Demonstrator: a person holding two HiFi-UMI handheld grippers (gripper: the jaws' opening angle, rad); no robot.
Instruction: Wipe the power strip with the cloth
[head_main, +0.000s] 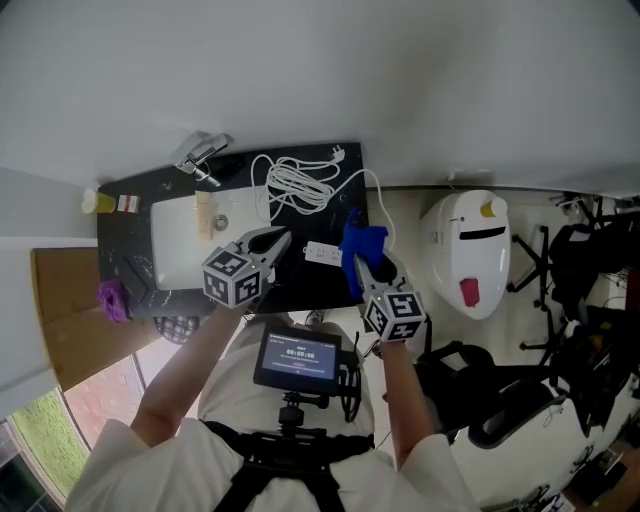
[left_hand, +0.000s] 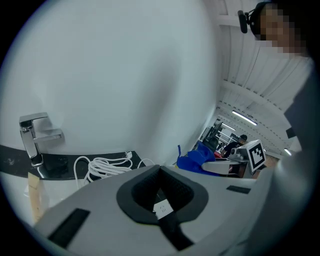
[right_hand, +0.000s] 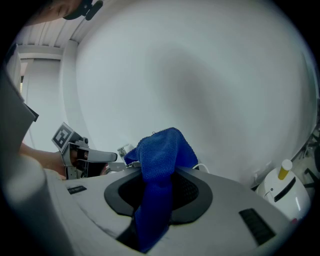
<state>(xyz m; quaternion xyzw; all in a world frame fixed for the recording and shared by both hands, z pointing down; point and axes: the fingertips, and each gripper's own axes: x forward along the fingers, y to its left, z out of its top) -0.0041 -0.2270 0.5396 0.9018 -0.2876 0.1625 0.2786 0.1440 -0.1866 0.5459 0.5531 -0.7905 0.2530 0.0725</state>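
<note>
Right claw: clamped on blue cloth, held just beside power strip.
Left claw: closed, empty.
Power strip: flat on black desk, between claws.
Wiping: apparently not begun; whole strip left.

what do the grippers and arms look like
The left hand-held gripper and right hand-held gripper match: light grey plastic bodies with broad, curved jaws lined with black ribbed pads, plus small black rectangles on top. Each carries a white cube printed with black square markers. The person wears short white sleeves; the forearms are bare.
</note>
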